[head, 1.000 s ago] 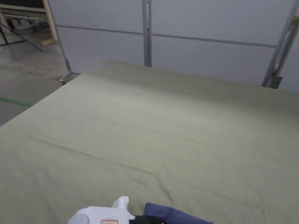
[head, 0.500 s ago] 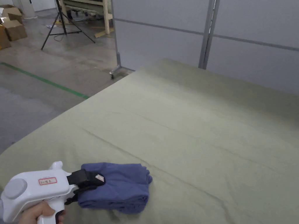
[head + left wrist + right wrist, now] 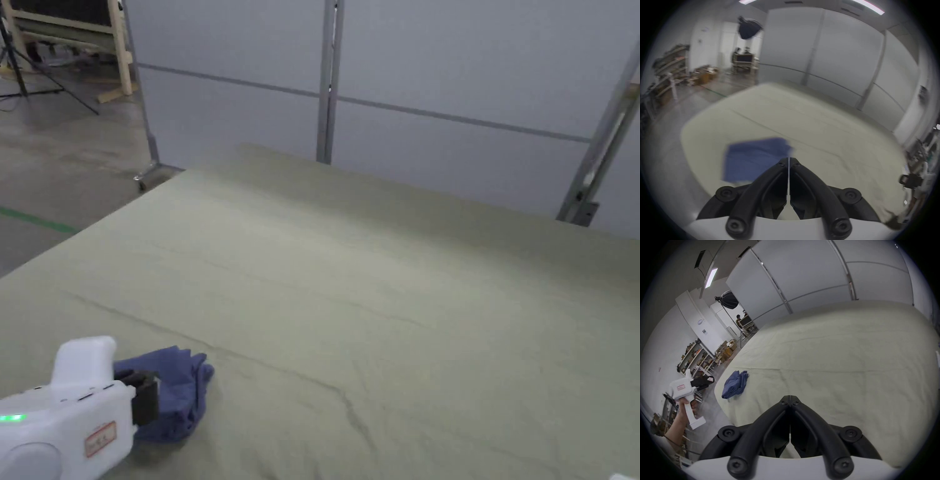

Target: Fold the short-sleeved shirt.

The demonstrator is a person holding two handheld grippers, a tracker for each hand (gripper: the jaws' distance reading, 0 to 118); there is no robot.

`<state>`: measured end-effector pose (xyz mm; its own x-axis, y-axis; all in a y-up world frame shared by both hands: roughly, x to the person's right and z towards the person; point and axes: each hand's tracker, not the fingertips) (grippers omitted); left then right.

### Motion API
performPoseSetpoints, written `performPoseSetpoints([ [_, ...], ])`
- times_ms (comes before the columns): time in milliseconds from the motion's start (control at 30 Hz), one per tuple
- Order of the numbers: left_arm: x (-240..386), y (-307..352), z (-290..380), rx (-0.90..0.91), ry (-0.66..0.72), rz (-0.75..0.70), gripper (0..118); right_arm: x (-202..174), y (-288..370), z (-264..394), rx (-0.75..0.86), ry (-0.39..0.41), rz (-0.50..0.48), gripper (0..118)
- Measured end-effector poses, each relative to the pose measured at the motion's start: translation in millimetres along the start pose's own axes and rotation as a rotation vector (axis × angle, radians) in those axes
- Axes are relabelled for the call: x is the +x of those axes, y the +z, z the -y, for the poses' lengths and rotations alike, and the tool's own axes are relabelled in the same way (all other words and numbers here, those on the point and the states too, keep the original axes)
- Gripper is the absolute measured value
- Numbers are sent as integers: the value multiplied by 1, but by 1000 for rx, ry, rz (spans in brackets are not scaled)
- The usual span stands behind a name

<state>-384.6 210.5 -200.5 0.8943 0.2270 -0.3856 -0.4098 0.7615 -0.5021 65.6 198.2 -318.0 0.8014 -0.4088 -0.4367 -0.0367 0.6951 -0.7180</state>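
The left gripper [image 3: 708, 381], white-bodied with black jaws pressed together on nothing, hangs off the table's near left edge, apart from the shirt [image 3: 735, 384]. The right gripper [image 3: 790, 397], jaws likewise closed and empty, hovers over the creased pale-green sheet [image 3: 387, 275]. The blue shirt lies folded in a soft, rumpled bundle near the table's left corner.

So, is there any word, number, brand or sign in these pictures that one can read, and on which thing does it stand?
No text can be read.
Red-bordered sticker on the white body of the left claw: print too small and blurred.
Small pale tag on that claw's black tip: too small.
Two small signs on the white wall at the back: too small.
The blue shirt and the green table cover show no print.
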Motion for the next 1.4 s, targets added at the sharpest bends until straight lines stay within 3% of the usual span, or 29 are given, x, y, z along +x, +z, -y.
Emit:
performPoseSetpoints([
  [167,141,-7,42,-47,-120,196,3,34,75,5,107,-2,93,2],
  [267,214,11,55,15,-203,300,3,51,123,0,207,74,212,2],
  [433,297,65,40,267,-364,322,3,56,196,-12,498,203,413,2],
  [533,323,95,20,469,-411,277,3,41,222,-18,653,258,476,2],
  [733,338,129,9,731,-370,209,3,10,237,-26,943,337,566,2],
  [833,333,131,20,790,-379,179,3,2,229,-21,1002,368,606,2],
  [1400,320,134,23,794,-417,169,3,3,209,-26,957,405,589,2],
])
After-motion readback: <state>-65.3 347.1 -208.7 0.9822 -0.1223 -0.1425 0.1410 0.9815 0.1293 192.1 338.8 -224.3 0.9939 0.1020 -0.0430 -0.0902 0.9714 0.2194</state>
